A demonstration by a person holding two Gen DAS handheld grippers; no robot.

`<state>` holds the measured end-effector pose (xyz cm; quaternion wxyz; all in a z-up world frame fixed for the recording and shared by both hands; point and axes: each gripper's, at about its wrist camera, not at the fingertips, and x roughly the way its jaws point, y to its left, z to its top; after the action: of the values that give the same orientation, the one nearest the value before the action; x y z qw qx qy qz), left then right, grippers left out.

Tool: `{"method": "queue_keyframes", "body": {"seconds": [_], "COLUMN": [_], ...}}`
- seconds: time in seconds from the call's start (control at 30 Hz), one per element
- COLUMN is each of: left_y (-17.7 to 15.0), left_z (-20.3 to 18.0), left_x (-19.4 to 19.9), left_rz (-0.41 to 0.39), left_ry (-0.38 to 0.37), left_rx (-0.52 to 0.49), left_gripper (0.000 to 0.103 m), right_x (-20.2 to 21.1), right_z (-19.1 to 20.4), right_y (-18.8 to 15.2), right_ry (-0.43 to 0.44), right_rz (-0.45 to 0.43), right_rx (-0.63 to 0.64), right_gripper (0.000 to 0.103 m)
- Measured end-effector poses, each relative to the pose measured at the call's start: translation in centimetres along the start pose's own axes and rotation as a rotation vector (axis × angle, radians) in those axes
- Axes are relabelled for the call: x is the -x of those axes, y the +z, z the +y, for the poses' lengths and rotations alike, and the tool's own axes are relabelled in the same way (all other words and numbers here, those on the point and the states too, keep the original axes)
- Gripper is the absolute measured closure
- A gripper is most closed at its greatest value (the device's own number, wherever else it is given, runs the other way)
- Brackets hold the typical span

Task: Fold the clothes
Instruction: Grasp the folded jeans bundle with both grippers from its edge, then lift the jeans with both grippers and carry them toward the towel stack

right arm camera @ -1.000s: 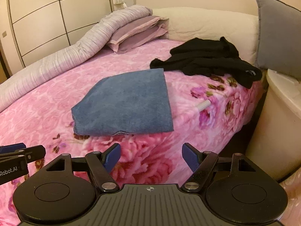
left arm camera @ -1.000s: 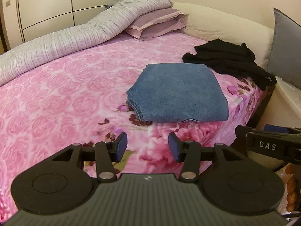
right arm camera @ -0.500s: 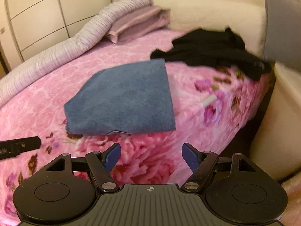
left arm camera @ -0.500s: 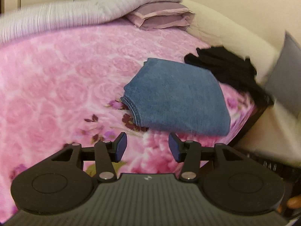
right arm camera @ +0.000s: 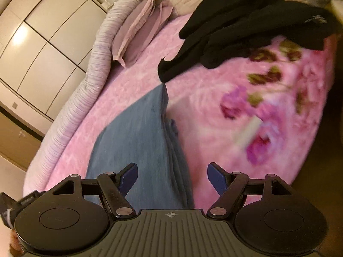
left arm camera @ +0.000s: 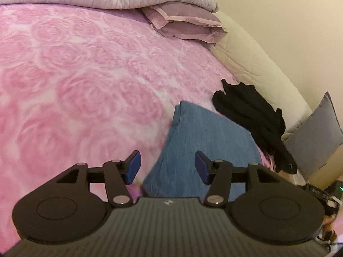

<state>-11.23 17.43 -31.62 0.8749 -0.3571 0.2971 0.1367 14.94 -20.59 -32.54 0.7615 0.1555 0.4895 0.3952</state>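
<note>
Left wrist view shows the folded jeans (left arm camera: pixel 201 147) lying on the pink bedspread (left arm camera: pixel 75 85), just beside the black garment (left arm camera: pixel 253 111). The left gripper (left arm camera: pixel 167 170) hangs over the jeans' near edge, jaws apart and empty; the right gripper (right arm camera: pixel 172 176) likewise. It seems best to bring each gripper low to one side edge, then close on all layers together.

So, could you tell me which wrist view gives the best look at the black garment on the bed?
The right wrist view: the black garment fills the upper frame, with a small pale print showing near its right end. In the left wrist view the same garment is a smaller dark heap at the right, beyond the folded jeans.
</note>
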Motion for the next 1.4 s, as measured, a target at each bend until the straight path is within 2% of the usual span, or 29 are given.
{"method": "queue_keyframes", "body": {"seconds": [0.13, 0.23, 0.37, 0.5, 0.67, 0.77, 0.9, 0.97, 1.0, 1.2, 1.3, 1.4], "left_y": [1.3, 1.8, 2.3, 2.7, 2.6, 2.4, 1.9, 1.9, 1.9, 2.4, 2.6, 3.1], "left_z": [0.8, 1.0, 1.6, 2.4, 3.3, 3.6, 3.4, 3.1, 3.0, 2.4, 1.4, 0.9], "left_x": [-2.6, -4.1, -6.5, -8.6, -11.0, -12.5, -14.4, -15.3, -15.7, -16.2, -15.0, -12.9], "left_rz": [0.039, 0.064, 0.105, 0.137, 0.164, 0.177, 0.200, 0.217, 0.226, 0.237, 0.219, 0.195], "left_ry": [-0.028, -0.053, -0.088, -0.129, -0.206, -0.252, -0.331, -0.370, -0.381, -0.401, -0.390, -0.388], "left_rx": [0.036, 0.034, 0.063, 0.112, 0.212, 0.274, 0.335, 0.340, 0.344, 0.297, 0.272, 0.299], "left_gripper": [0.052, 0.051, 0.051, 0.050, 0.050, 0.050, 0.053, 0.060, 0.060, 0.066, 0.069, 0.071], "right_x": [-4.2, -7.0, -9.1, -10.5, -11.5, -11.9, -12.0, -12.0, -12.1, -12.7, -12.3, -11.5], "right_z": [-0.9, -1.6, -2.8, -3.5, -3.6, -3.6, -3.7, -3.8, -3.8, -4.3, -3.9, -3.1], "right_y": [2.5, 3.5, 4.5, 5.4, 6.0, 6.1, 6.0, 5.9, 5.9, 6.0, 5.9, 6.2], "right_ry": [0.045, 0.043, 0.106, 0.158, 0.187, 0.194, 0.203, 0.206, 0.209, 0.238, 0.228, 0.228], "right_rz": [0.069, 0.114, 0.138, 0.168, 0.191, 0.200, 0.199, 0.194, 0.192, 0.191, 0.189, 0.189], "right_rx": [-0.046, -0.098, -0.150, -0.184, -0.197, -0.207, -0.204, -0.209, -0.213, -0.240, -0.270, -0.310], "right_gripper": [0.028, 0.028, 0.028, 0.029, 0.038, 0.038, 0.040, 0.040, 0.041, 0.050, 0.058, 0.061]}}
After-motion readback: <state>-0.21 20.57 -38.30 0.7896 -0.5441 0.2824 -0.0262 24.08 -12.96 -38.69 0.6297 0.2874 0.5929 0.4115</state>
